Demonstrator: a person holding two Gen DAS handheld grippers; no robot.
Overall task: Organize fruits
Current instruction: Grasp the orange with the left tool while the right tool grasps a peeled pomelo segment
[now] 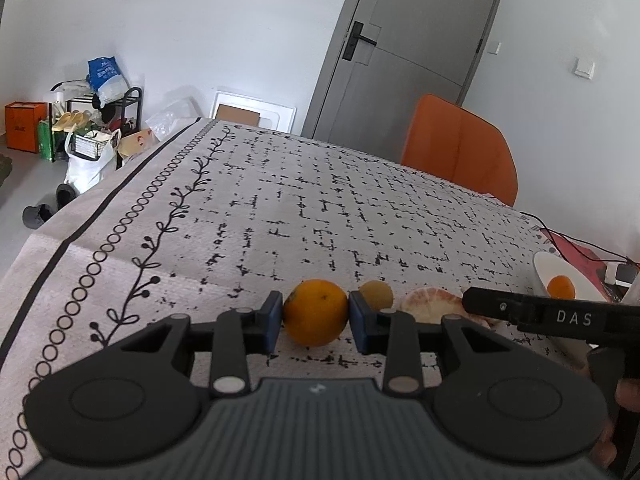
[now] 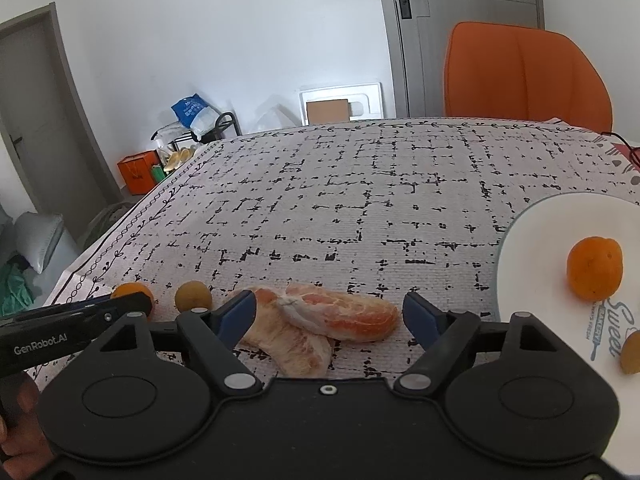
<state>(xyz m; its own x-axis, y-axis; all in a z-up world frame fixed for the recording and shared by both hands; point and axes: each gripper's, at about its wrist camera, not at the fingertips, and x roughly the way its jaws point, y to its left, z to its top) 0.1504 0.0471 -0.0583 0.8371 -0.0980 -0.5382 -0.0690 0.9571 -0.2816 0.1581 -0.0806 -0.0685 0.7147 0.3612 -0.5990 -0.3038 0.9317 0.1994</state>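
Counter (image 2: pixel 360 184) carried a pale cloth printed with broken black grid lines and a vine-and-ring border along its left edge. Orange chair (image 2: pixel 524 76) stood behind the far edge, a grey door (image 1: pixel 416 40) beyond it.

White plate (image 2: pixel 560 216) sat near the counter's right edge, with blue "Sweet" lettering on it. On it lay a small orange (image 2: pixel 594 266) and, at the near rim, a brownish round fruit (image 2: pixel 631 352), only partly in view.

Left gripper (image 1: pixel 316 314): jaws clamped on a whole orange (image 1: pixel 315 312), blue pads pressed against both sides, the fruit resting on the cloth near the front edge. Just right of it lay a small tan round fruit (image 1: pixel 376 294), then the peeled citrus segments (image 1: pixel 430 304).

Right gripper (image 2: pixel 330 320): jaws stood apart, one on each side of the two peeled segments (image 2: pixel 340 316), which overlapped each other. Pads were not pressing on them; the left pad was close to the lower segment, contact unclear.
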